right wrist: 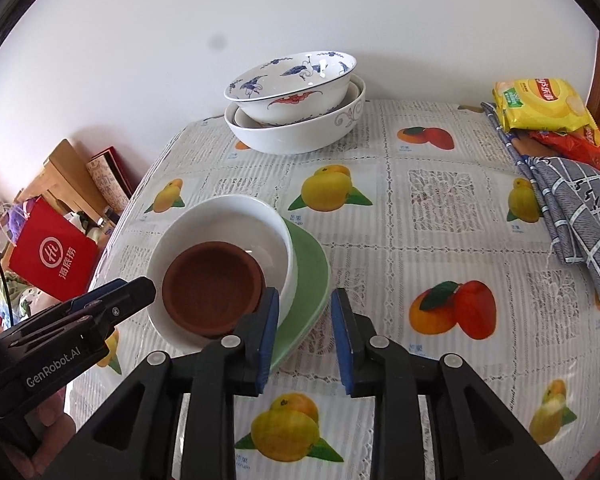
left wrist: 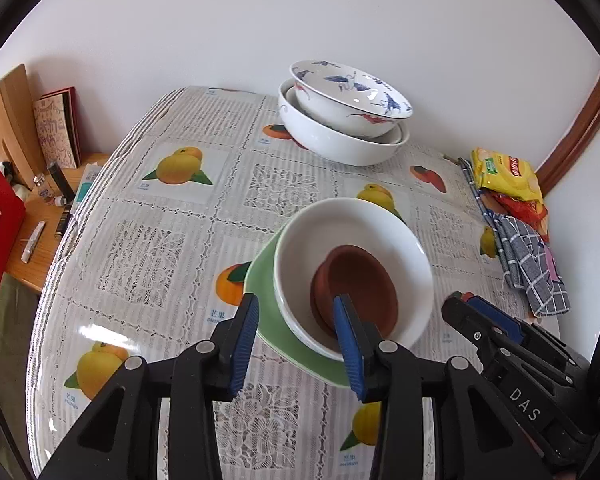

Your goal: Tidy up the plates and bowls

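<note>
Around the white bowl (left wrist: 352, 272), nested on the green plate (right wrist: 310, 264) mid-desk (right wrist: 420, 208) with a brown saucer (right wrist: 214, 288) inside, both claws stand open: the left claw (left wrist: 296, 344) straddles its near rim, the right claw (right wrist: 305, 332) brackets the plate's edge.

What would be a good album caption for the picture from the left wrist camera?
Open left gripper straddling the rim of a white bowl holding a brown clay dish, stacked on a green plate.

"DAS" on right gripper (left wrist: 500, 344); "GenRobot.AI" on left gripper (right wrist: 100, 312)
</note>
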Tool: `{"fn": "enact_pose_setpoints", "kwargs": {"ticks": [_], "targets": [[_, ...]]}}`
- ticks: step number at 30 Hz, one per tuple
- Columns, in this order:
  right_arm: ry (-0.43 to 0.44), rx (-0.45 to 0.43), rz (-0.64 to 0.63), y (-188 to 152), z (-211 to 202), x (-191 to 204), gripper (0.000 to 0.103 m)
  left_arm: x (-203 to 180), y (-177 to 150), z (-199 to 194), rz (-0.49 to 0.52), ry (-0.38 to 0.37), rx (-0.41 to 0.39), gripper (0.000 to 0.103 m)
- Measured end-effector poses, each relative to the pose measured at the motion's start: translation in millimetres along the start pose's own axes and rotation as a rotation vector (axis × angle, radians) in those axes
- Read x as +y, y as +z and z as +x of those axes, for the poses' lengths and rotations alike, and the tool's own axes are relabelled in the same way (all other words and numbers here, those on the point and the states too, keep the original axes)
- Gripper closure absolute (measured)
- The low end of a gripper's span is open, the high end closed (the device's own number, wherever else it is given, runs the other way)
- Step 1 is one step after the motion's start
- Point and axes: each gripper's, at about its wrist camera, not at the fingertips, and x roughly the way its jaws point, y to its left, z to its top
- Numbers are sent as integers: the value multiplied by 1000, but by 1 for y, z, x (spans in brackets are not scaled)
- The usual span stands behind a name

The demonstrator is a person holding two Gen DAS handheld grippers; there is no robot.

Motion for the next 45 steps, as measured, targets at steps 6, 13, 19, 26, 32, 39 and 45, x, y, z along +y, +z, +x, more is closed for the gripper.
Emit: {"fn": "enact_pose_setpoints", "kwargs": {"ticks": [6, 13, 19, 26, 32, 39, 45], "targets": [[-73, -95, 29, -20, -59, -24, 51, -36, -25, -38, 89, -14, -62, 51], [-140, -160, 57, -51, -122, -49, 51, -78, -55, -84, 143, -45, -140, 37], [-188, -205, 117, -76, -164, -75, 47, -104, -83, -118, 174, -40, -209, 25], [-239, -290, 129, -105, -205, -85, 12, -118, -111, -146, 193, -36, -269, 11], [-265, -305, 121, -125, -222, -88, 10, -121, -127, -155, 190, -30, -260, 8], [-269, -305, 101, -135, -228, -83, 10, -120, -133, -166, 186, -3, -280, 7], [-262, -307, 96, -138, -230, -79, 10, -119, -135, -168, 173, 0, -283, 5]]}}
